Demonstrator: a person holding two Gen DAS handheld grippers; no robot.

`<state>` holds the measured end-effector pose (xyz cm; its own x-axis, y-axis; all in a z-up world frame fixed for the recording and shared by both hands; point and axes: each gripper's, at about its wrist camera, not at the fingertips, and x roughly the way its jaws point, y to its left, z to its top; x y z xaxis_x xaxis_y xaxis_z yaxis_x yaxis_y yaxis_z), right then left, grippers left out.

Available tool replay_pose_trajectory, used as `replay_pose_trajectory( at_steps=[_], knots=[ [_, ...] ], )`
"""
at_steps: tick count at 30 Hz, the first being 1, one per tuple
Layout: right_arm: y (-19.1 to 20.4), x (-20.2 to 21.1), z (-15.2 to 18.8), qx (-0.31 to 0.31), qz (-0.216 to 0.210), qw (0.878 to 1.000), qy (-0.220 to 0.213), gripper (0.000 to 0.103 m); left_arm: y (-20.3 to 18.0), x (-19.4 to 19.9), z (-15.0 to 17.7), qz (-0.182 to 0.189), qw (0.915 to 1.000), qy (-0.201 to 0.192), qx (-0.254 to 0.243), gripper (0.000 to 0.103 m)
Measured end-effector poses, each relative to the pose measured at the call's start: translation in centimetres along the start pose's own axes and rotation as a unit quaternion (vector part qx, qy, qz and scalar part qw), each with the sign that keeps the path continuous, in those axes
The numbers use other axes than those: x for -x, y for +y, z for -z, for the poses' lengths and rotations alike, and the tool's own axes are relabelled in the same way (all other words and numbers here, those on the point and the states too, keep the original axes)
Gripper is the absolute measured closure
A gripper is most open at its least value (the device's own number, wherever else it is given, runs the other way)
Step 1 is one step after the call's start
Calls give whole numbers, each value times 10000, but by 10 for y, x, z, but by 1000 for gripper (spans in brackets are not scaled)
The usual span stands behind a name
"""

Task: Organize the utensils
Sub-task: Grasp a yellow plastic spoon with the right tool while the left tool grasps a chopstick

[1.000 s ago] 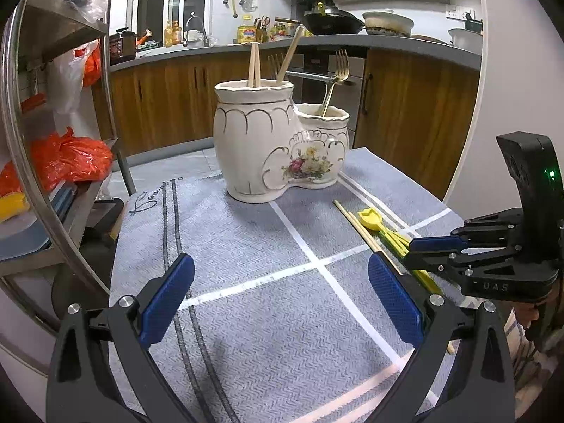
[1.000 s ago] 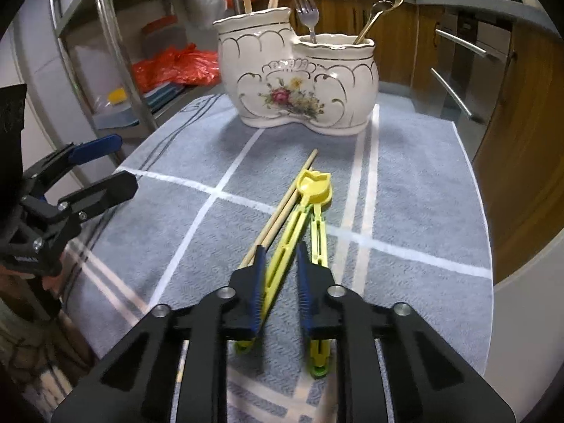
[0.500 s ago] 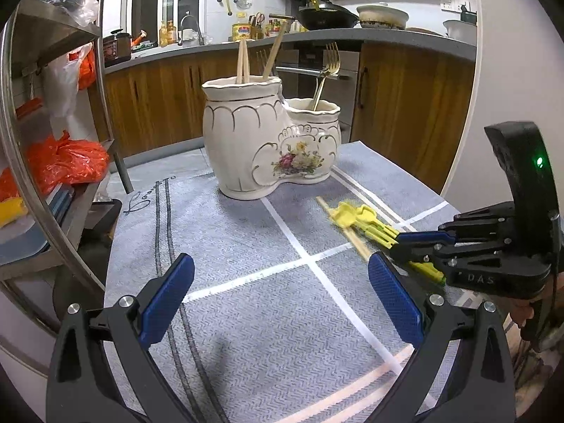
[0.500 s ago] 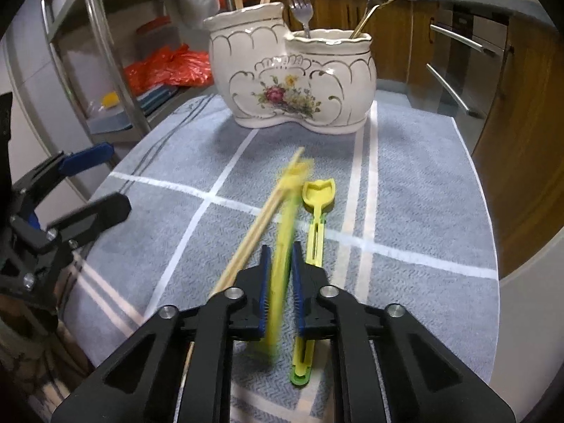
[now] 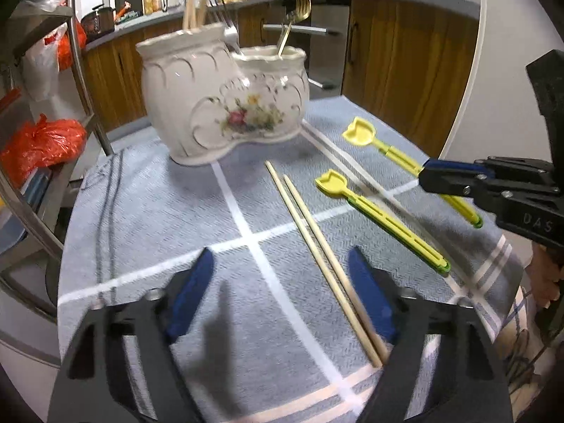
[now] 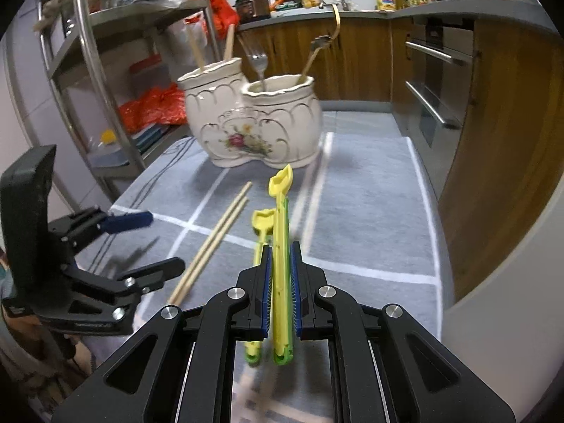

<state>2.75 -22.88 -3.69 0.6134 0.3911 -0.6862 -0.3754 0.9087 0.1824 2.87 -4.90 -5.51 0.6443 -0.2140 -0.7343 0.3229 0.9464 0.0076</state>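
Observation:
My right gripper (image 6: 281, 275) is shut on a yellow-green stick with a shovel-shaped tip (image 6: 281, 232) and holds it lifted above the cloth; it also shows in the left wrist view (image 5: 394, 153). A second yellow stick (image 5: 380, 218) lies on the cloth. Two wooden chopsticks (image 5: 317, 246) lie side by side next to it, between my left gripper's fingers (image 5: 282, 296), which are open and empty just above the cloth. The white floral double-pot holder (image 5: 225, 98) stands at the back with chopsticks and forks in it.
A grey cloth with white stripes (image 5: 148, 218) covers the small table. A metal rack (image 6: 88, 63) with orange bags stands to the left. Wooden cabinets and an oven (image 6: 437, 81) stand behind and to the right. The table edge drops off on the right.
My right gripper has lifted one yellow stick off the cloth and raised it. My left gripper has moved forward and down over the two chopsticks and narrowed its opening.

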Motion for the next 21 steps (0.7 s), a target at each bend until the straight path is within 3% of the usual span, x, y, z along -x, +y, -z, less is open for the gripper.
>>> replay_pose_trajectory(
  at_steps=[5,12,17,21],
  knots=[
    [-3,-1,4,-9,-19,10000,40,92,-5,-10,1,-63,9997,228,17,60],
    [-9,-9,9,-62,6,9999,149,92,-11,-17,-6,-127,9996,267,28,66],
    [-12,-11,12,-113,-33,9997,225,92,-5,-19,-10,-191,9995,265,-3,96],
    [-13,-14,11,-150,-95,9995,273,92,8,-16,-10,-69,9996,260,-1,99]
  ],
)
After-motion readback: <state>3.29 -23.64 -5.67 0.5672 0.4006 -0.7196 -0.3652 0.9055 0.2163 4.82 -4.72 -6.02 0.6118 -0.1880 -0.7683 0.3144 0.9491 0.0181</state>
